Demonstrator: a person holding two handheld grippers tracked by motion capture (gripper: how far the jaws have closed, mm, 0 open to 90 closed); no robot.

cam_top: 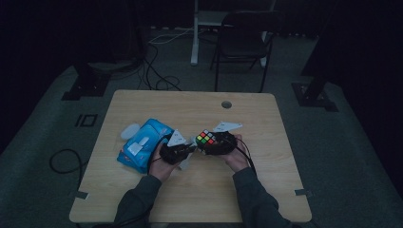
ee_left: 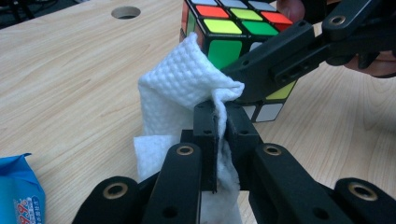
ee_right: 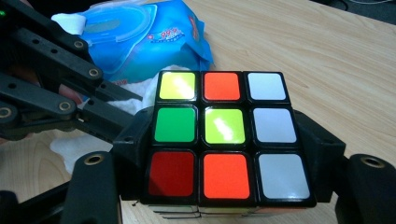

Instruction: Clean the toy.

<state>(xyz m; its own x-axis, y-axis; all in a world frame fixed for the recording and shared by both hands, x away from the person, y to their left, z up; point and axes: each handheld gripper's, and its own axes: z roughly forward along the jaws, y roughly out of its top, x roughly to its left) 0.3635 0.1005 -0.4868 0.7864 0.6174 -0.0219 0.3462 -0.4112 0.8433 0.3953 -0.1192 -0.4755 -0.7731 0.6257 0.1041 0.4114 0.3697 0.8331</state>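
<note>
White wipe (ee_left: 187, 88) pinched in left gripper (ee_left: 222, 140), touching cube (ee_right: 224, 135) clamped by right gripper (ee_right: 224, 154).

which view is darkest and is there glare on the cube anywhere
The high view is darkest: dim room, the table lit only faintly. The left gripper view is bright and sharp on the wet wipe. The right gripper view shows white glare patches on the Rubik's cube, strongest on its yellow stickers.
</note>
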